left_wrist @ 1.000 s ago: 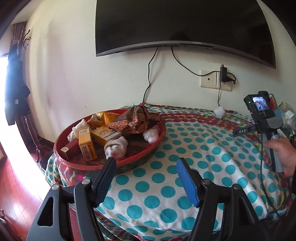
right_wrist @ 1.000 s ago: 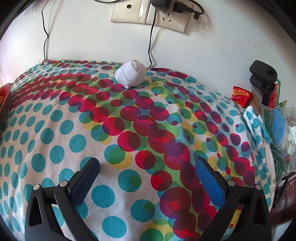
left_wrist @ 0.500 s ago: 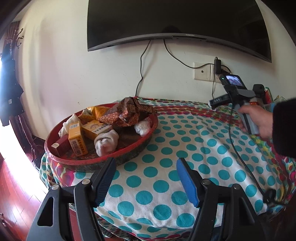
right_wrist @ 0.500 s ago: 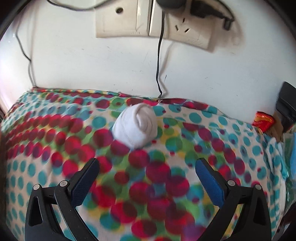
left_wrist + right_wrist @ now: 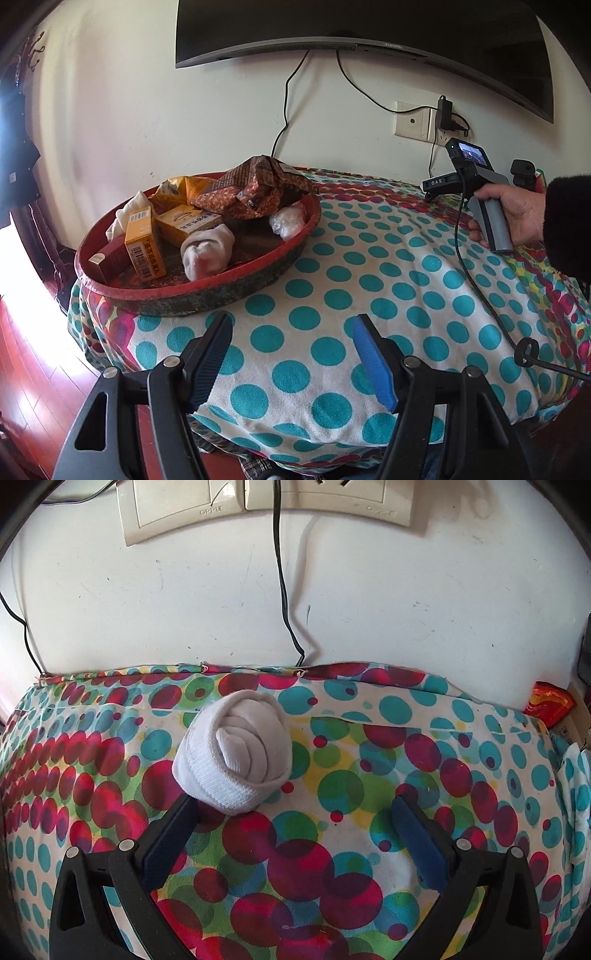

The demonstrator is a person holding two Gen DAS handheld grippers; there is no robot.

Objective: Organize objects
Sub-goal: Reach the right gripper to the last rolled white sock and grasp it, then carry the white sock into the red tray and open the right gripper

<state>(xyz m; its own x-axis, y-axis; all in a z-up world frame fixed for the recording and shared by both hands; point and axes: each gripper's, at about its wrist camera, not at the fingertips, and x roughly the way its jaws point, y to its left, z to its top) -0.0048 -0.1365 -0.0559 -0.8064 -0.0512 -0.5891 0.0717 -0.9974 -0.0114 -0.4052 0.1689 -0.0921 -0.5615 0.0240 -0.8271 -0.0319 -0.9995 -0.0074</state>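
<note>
A rolled white sock [image 5: 234,753] lies on the polka-dot cloth near the wall. My right gripper [image 5: 295,812] is open just in front of it, its left finger [image 5: 173,827] touching the sock's near edge; the sock sits left of the gap's middle. The right gripper's handle [image 5: 480,199] shows in the left wrist view, held by a hand. My left gripper [image 5: 291,343] is open and empty above the table's front edge. A red round tray [image 5: 236,280] holds orange boxes [image 5: 142,240], a rolled sock [image 5: 208,251], snack bags [image 5: 258,188] and a small plastic bag.
The polka-dot cloth [image 5: 369,288] covers the table. A wall with sockets [image 5: 192,509] and hanging cables [image 5: 284,590] stands right behind the sock. A red packet [image 5: 550,705] and clutter lie at the right edge. A TV [image 5: 362,29] hangs above.
My right gripper has moved forward toward the wall until the white sock is at its fingertips. The left gripper has shifted slightly, staying open.
</note>
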